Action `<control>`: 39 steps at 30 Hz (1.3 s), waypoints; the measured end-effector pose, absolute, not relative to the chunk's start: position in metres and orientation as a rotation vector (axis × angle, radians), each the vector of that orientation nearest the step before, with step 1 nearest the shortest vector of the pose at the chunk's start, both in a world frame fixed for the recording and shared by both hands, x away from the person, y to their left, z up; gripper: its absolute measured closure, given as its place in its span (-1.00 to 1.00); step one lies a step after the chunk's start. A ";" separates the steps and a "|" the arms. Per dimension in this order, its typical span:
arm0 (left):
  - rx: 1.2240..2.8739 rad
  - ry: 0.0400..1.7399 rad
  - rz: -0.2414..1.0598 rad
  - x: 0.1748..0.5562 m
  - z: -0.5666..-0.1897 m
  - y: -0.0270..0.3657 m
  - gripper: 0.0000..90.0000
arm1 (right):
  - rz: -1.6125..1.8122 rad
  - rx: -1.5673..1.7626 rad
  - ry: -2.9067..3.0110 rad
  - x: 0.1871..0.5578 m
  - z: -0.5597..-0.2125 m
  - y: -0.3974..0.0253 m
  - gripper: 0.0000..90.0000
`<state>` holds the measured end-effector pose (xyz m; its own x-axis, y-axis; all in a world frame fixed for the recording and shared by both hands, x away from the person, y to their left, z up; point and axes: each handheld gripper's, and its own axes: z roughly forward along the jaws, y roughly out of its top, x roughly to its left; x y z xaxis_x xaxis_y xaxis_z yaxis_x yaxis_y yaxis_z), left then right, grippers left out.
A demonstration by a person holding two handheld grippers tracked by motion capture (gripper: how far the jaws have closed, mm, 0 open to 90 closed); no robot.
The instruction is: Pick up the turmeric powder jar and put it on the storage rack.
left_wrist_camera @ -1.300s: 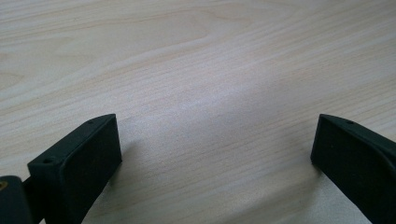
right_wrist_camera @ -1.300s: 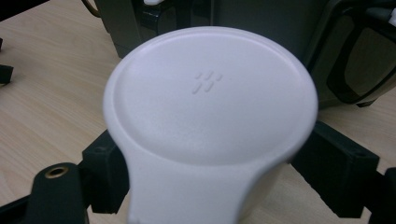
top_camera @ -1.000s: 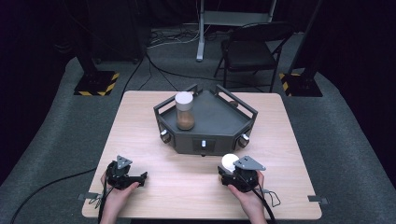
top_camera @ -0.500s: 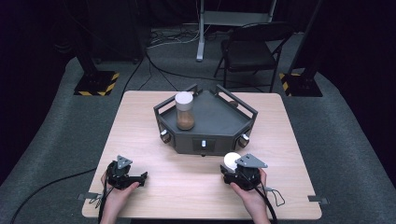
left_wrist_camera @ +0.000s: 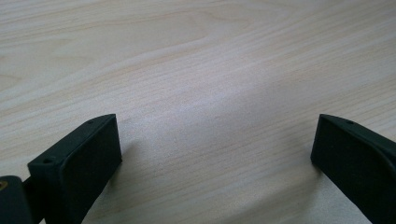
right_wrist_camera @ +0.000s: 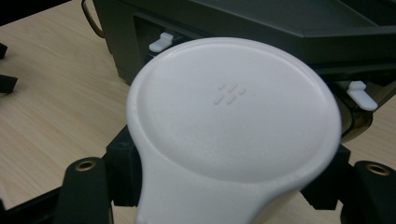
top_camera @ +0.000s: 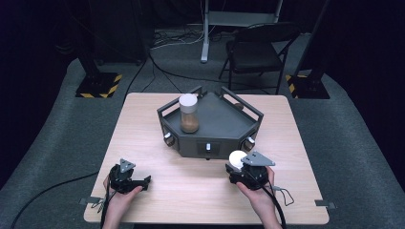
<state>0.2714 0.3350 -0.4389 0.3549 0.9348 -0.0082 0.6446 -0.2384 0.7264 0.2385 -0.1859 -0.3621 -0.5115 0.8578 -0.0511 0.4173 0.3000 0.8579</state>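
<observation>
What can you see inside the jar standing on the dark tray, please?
The jar on the tray holds a brown filling in its lower part. A white lid covers its top; what the filling is cannot be told.

— Where's the high view set?
— Above the near edge, facing forward and down over the bench.
— And the gripper views?
— Close, low along their jaws; all share that woodgrain.
</observation>
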 end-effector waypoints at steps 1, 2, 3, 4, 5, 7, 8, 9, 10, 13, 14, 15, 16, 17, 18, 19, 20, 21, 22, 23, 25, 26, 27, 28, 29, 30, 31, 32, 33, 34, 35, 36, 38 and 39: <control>1.977 1.369 0.580 0.271 -0.439 0.335 -0.96 | 1.131 1.131 2.062 0.239 -0.360 -0.186 -0.34; 1.977 1.369 0.580 0.271 -0.439 0.335 -0.96 | 1.132 1.129 2.061 0.239 -0.359 -0.186 -0.34; 1.977 1.369 0.580 0.271 -0.439 0.335 -0.96 | 1.134 1.129 2.061 0.239 -0.358 -0.187 -0.34; 1.978 1.369 0.580 0.272 -0.439 0.335 -0.96 | 1.136 1.127 2.062 0.240 -0.357 -0.187 -0.34; 1.978 1.369 0.580 0.272 -0.439 0.335 -0.96 | 1.139 1.130 2.061 0.240 -0.356 -0.187 -0.34; 1.978 1.368 0.580 0.272 -0.439 0.335 -0.96 | 1.140 1.129 2.059 0.241 -0.354 -0.187 -0.34; 1.978 1.368 0.580 0.272 -0.439 0.335 -0.96 | 1.137 1.128 2.058 0.241 -0.353 -0.187 -0.34; 1.978 1.368 0.579 0.272 -0.439 0.335 -0.96 | 1.137 1.127 2.057 0.242 -0.352 -0.187 -0.34; 1.978 1.368 0.579 0.272 -0.439 0.335 -0.96 | 1.136 1.127 2.058 0.242 -0.351 -0.187 -0.34; 1.978 1.368 0.579 0.272 -0.439 0.335 -0.96 | 1.136 1.122 2.059 0.243 -0.347 -0.186 -0.34; 1.979 1.368 0.579 0.272 -0.439 0.335 -0.96 | 1.135 1.121 2.057 0.243 -0.346 -0.185 -0.34; 1.978 1.368 0.579 0.272 -0.439 0.335 -0.96 | 1.134 1.120 2.056 0.244 -0.345 -0.185 -0.34; 1.979 1.368 0.579 0.272 -0.439 0.335 -0.96 | 1.135 1.118 2.056 0.245 -0.344 -0.185 -0.34; 1.979 1.368 0.579 0.272 -0.439 0.335 -0.96 | 1.135 1.121 2.055 0.245 -0.342 -0.185 -0.34; 1.978 1.368 0.580 0.272 -0.439 0.335 -0.96 | 1.135 1.121 2.054 0.246 -0.341 -0.185 -0.34; 1.979 1.367 0.579 0.272 -0.439 0.335 -0.96 | 1.134 1.122 2.054 0.246 -0.340 -0.185 -0.34; 1.979 1.368 0.579 0.272 -0.439 0.335 -0.96 | 1.131 1.124 2.054 0.247 -0.339 -0.184 -0.34; 1.979 1.367 0.579 0.272 -0.439 0.335 -0.96 | 1.130 1.124 2.052 0.247 -0.338 -0.184 -0.34; 1.979 1.368 0.579 0.272 -0.439 0.335 -0.96 | 1.127 1.125 2.053 0.248 -0.336 -0.184 -0.34; 1.979 1.367 0.579 0.272 -0.439 0.335 -0.96 | 1.125 1.124 2.053 0.248 -0.335 -0.184 -0.34; 1.979 1.367 0.579 0.272 -0.439 0.335 -0.96 | 1.123 1.125 2.050 0.249 -0.332 -0.184 -0.34; 1.979 1.367 0.579 0.272 -0.439 0.335 -0.96 | 1.122 1.125 2.049 0.249 -0.331 -0.184 -0.34; 1.980 1.366 0.579 0.272 -0.439 0.335 -0.96 | 1.121 1.127 2.047 0.250 -0.330 -0.184 -0.34; 1.979 1.366 0.579 0.272 -0.439 0.335 -0.96 | 1.120 1.130 2.045 0.250 -0.329 -0.184 -0.34; 1.980 1.366 0.579 0.272 -0.439 0.335 -0.96 | 1.118 1.131 2.046 0.251 -0.328 -0.185 -0.34; 1.980 1.366 0.579 0.272 -0.439 0.335 -0.96 | 1.117 1.133 2.046 0.252 -0.326 -0.185 -0.34; 1.979 1.366 0.579 0.272 -0.439 0.335 -0.96 | 1.116 1.134 2.047 0.253 -0.325 -0.185 -0.34; 1.980 1.366 0.578 0.272 -0.439 0.335 -0.96 | 1.118 1.134 2.048 0.253 -0.325 -0.185 -0.34; 1.980 1.366 0.578 0.272 -0.439 0.335 -0.96 | 1.119 1.136 2.049 0.254 -0.324 -0.185 -0.34; 1.979 1.366 0.578 0.272 -0.439 0.335 -0.96 | 1.118 1.137 2.048 0.255 -0.323 -0.185 -0.34; 1.979 1.366 0.578 0.272 -0.439 0.335 -0.96 | 1.116 1.139 2.047 0.255 -0.323 -0.185 -0.34; 1.980 1.366 0.578 0.272 -0.439 0.335 -0.96 | 1.114 1.139 2.047 0.255 -0.322 -0.185 -0.34; 1.981 1.365 0.578 0.272 -0.439 0.335 -0.96 | 1.112 1.135 2.048 0.256 -0.321 -0.184 -0.34; 1.981 1.365 0.578 0.272 -0.439 0.335 -0.96 | 1.110 1.132 2.048 0.256 -0.320 -0.184 -0.34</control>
